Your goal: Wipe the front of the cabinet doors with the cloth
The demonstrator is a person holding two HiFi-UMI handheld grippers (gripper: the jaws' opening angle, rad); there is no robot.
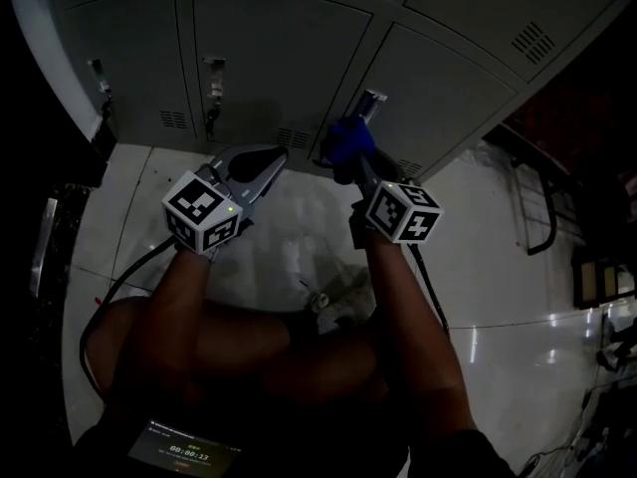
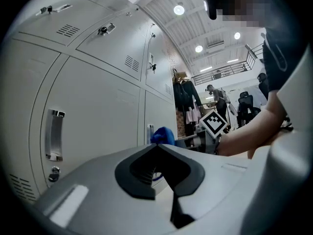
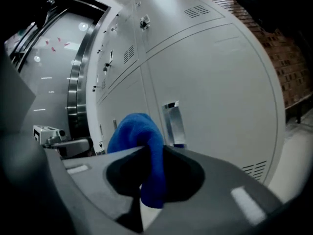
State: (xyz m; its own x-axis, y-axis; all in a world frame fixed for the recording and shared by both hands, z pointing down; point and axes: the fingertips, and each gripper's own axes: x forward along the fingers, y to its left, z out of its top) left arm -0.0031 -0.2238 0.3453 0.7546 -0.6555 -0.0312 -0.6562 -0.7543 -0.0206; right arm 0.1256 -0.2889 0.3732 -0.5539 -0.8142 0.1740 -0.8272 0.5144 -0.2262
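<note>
Two-handed at the cabinet doors (image 1: 269, 48): pinches the blue cloth (image 3: 139, 131) in the right gripper (image 3: 146, 153), door front just ahead beside a handle (image 3: 173, 124); holds the left gripper (image 2: 159, 146) pressed together, empty, alongside.

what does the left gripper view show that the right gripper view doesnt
Only the left gripper view: the left gripper itself, shut on nothing, the right gripper seen from outside with its marker cube, the person's forearm, ceiling lights, hanging clothes. Only the right gripper view: a brick wall and a curved metal band. Both: the grey cabinet doors and the blue cloth clamped in the right gripper.
</note>
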